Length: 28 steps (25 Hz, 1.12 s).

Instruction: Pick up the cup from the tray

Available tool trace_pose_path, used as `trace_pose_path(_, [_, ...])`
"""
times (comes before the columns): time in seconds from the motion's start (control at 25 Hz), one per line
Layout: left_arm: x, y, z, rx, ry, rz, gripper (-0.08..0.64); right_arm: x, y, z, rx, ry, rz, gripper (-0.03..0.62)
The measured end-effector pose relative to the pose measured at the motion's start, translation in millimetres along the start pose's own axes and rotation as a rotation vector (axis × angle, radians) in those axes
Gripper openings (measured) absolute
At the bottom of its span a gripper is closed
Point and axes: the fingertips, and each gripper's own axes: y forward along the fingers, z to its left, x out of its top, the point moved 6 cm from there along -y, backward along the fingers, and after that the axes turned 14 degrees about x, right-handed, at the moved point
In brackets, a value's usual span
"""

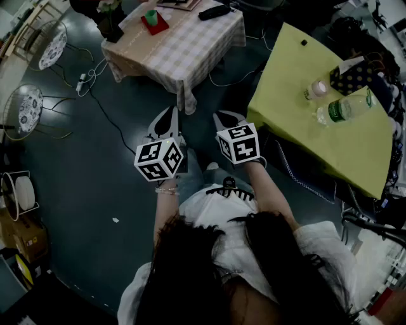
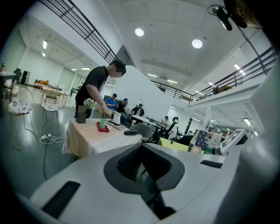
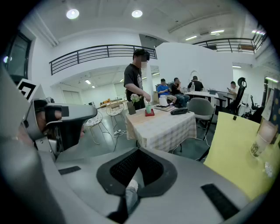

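Observation:
A green cup (image 1: 150, 15) stands upright on a small red tray (image 1: 158, 26) at the far side of a table with a checked cloth (image 1: 190, 47). The left gripper view shows the cup (image 2: 103, 124) and tray (image 2: 102, 129) far ahead, and so does the right gripper view, cup (image 3: 148, 108) on tray (image 3: 149, 113). My left gripper (image 1: 170, 115) and right gripper (image 1: 222, 118) hang side by side over the dark floor, well short of the table. Both have their jaws together with nothing between them.
A person (image 3: 134, 83) stands at the checked table beside a potted plant (image 1: 110, 25). A yellow-green table (image 1: 298, 136) at the right carries a bottle (image 1: 344, 108), a plastic cup (image 1: 315, 89) and a dotted box (image 1: 353, 76). Wire chairs (image 1: 28, 109) and cables (image 1: 95, 101) are at the left.

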Motion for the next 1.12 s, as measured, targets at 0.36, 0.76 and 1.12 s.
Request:
trace_pose_path(0.36, [-2,6,-1,-0.002,-0.002,0.005,0.009,0,2,-5,-0.006,-0.002,0.006,0.011])
trace_pose_path(0.76, [-3,13,10,0.01,-0.021,0.014,0.009,3,10,-9,-0.003,0.042,-0.021,0.011])
trace_pose_path(1.12, [6,37,25,0.015,-0.029,0.033,0.009,28,31,-18,0.049,0.05,-0.071,0.018])
